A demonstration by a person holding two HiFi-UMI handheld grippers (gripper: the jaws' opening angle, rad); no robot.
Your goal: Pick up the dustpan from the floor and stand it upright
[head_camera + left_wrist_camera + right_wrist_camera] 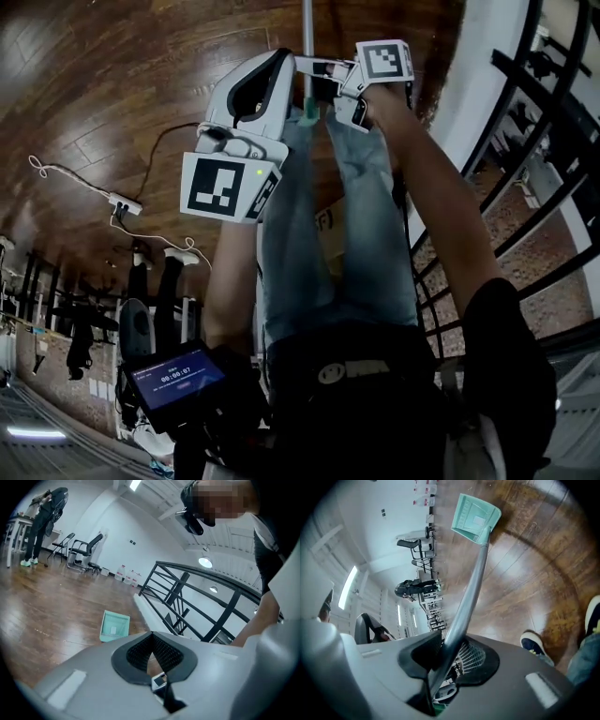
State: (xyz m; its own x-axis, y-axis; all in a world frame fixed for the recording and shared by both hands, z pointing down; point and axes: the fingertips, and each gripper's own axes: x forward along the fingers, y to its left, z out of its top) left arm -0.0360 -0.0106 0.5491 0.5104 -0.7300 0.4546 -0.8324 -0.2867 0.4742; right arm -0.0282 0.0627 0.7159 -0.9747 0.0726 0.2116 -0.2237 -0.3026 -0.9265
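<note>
Plainly the lift is done and the standing-up is in hand. From the head view, the right gripper [319,80] meets the dustpan [307,33] at the near end of its gray shaft, well clear of the railing [548,103]. The left gripper [281,66] hangs beside that shaft, on the side away from the railing. In the left gripper view, the jaws are pressed together with nothing between them. Beyond them the teal pan [115,625] rests on the wood floor [51,606], near the railing's foot and apart from it. In the right gripper view, where the railing is out of frame, the jaws are clamped on the handle [471,583] close to its teal end. The handle runs away at a slant to the pan, which touches the floor. The next move, I judge, calls for swinging the handle to vertical while the pan stays planted, checking that it balances, and only then easing the right jaws apart. The idle left gripper could steady the shaft.
</note>
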